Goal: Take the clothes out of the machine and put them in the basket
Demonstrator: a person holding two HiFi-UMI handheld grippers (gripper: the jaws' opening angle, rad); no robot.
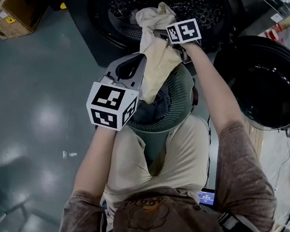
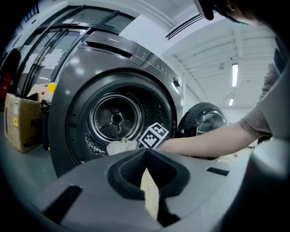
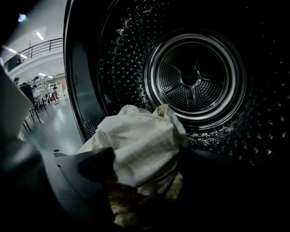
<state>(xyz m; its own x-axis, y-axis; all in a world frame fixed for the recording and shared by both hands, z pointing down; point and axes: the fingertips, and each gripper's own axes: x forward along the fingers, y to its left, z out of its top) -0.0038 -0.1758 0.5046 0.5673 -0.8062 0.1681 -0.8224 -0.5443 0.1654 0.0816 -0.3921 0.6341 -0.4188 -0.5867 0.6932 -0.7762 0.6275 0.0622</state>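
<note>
Cream cloth (image 1: 155, 59) is clamped between the left gripper's (image 2: 147, 172) closed jaws, just in front of the machine (image 2: 77, 81), and runs up to the machine's mouth. At that mouth the right gripper (image 3: 142, 174) has its jaws spread wide around the bunched end, not clenched. Below the machine's opening stands the green basket (image 1: 180, 91), with dark clothes (image 1: 152, 112) inside. Beside the machine hangs its open door (image 1: 267, 87).

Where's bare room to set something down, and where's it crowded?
Free: grey floor left of the basket, below the cardboard box. Crowded: the drum mouth, with cream cloth and right gripper; the open door fills the right.
</note>
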